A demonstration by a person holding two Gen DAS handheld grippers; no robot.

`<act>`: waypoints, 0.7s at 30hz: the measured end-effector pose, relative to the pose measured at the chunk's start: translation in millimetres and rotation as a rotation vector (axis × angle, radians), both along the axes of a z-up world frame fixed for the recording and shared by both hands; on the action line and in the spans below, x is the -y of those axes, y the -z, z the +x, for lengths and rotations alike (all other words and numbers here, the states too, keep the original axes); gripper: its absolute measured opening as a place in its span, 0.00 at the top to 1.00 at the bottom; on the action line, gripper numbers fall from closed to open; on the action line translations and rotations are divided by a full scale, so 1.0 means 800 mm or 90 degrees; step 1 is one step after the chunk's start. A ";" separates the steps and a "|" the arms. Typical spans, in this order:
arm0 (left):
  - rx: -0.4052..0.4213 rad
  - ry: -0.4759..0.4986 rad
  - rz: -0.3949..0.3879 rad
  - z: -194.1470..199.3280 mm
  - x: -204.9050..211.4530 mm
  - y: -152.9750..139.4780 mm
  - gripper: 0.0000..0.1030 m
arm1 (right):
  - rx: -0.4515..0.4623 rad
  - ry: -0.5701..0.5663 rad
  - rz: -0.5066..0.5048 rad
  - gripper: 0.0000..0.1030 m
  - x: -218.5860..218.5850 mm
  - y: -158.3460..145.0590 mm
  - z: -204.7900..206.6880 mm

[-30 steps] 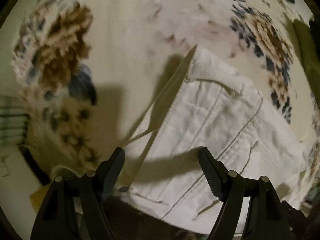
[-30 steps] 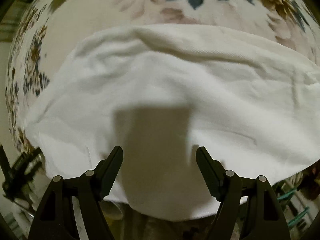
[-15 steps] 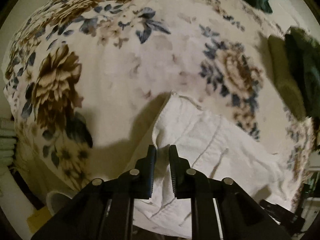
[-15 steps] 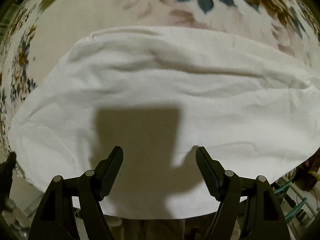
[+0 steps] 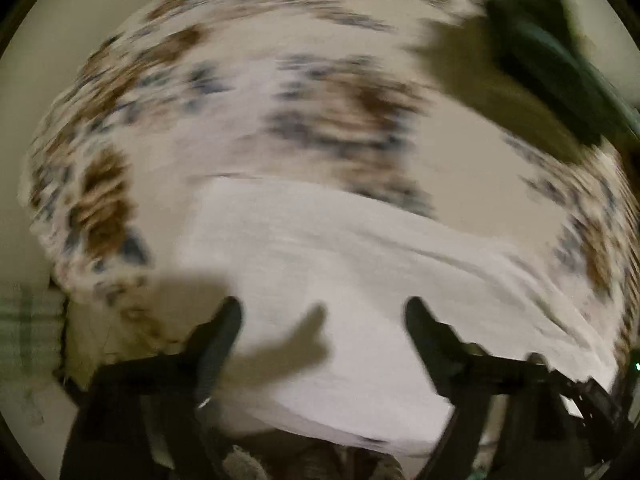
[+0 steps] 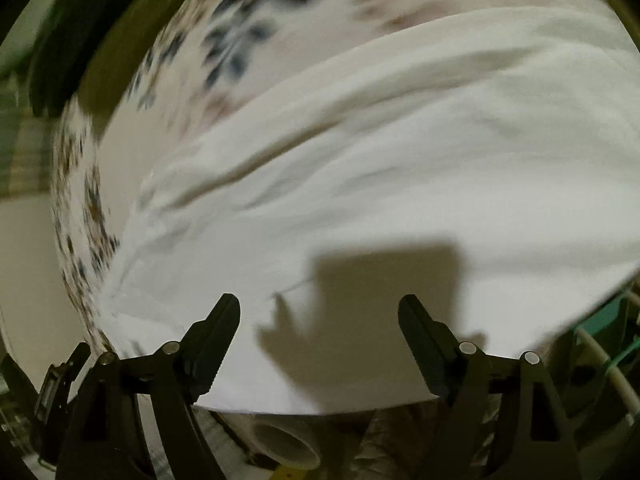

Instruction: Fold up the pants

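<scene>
Over on the left, the left gripper [image 5: 323, 314] hangs above the near edge of the white pants [image 5: 360, 280], its two dark fingers spread wide apart with nothing between them. The view from that side is smeared with blur, so the fine detail of the cloth is lost. The pants lie as a broad white band across the flowered bedspread [image 5: 280, 92], reaching from near the gripper out toward the right, and the gripper's shadow falls on the fabric just ahead of the fingers. At the far left edge there is a pale checked cloth [image 5: 28, 332] beside the bedspread (too blurred to say what it is). Up at the far right, a dark green heap of fabric [image 5: 552, 60] sits on the bed, well apart from the pants.

Moving right, the right gripper [image 6: 319, 312] also stands with its fingers spread, holding nothing, poised over the near hem of the pants [image 6: 400, 160]. Long soft creases run across the white cloth. Below the hem, a white cup [image 6: 286, 442] shows.
</scene>
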State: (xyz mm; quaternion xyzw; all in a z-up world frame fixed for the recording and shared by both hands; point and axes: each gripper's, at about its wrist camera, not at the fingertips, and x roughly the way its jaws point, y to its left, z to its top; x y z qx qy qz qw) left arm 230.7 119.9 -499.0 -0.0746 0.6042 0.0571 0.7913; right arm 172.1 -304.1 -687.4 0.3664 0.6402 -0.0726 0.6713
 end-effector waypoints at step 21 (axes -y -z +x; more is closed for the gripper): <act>-0.179 0.371 0.043 -0.054 0.501 0.173 0.07 | 0.145 0.488 0.063 0.26 0.491 0.075 -0.253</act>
